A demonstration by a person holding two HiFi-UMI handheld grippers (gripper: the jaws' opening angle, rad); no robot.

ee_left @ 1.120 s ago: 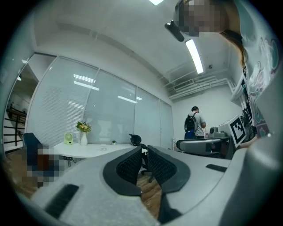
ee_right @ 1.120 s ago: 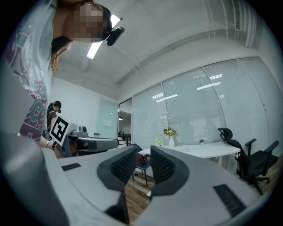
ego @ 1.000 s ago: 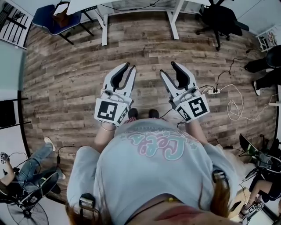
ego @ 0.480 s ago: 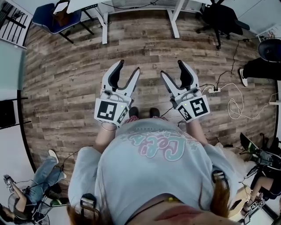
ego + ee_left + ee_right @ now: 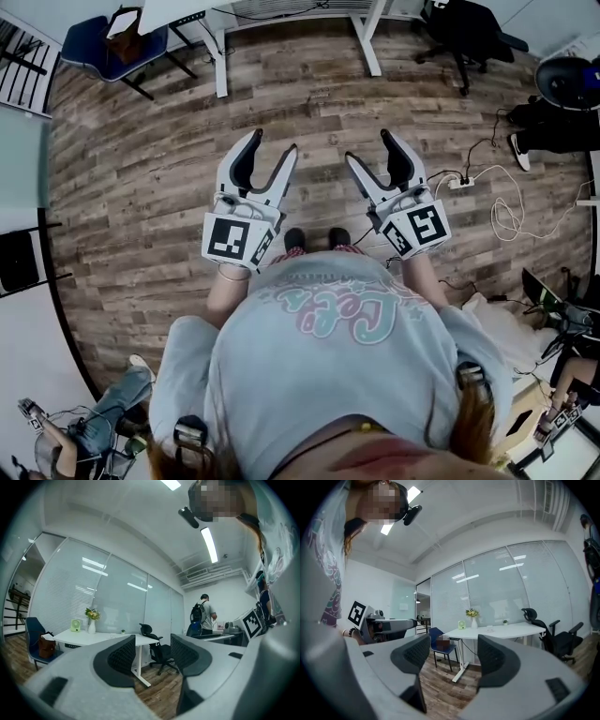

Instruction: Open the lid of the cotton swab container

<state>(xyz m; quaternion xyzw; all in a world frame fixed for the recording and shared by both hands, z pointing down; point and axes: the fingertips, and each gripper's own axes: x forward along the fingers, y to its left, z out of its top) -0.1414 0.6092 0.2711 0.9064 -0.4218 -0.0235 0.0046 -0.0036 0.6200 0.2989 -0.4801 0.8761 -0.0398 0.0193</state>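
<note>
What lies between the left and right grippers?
Between left gripper and right gripper: bare wooden floor and, lower, the person's shoes, seen in the head view.

Left gripper (image 5: 153, 645): jaws just been opening, apart, gap empty. Beyond: white desk (image 5: 101, 638), black office chair (image 5: 162, 654). Person with backpack (image 5: 204, 616) at right.

No cotton swab container or lid in any view. Left tool (image 5: 272, 145) and right tool (image 5: 369, 148) are held level over the wood floor (image 5: 141, 187), side by side and apart. Both sets of jaws have just been opening and stand spread, nothing between them.
</note>
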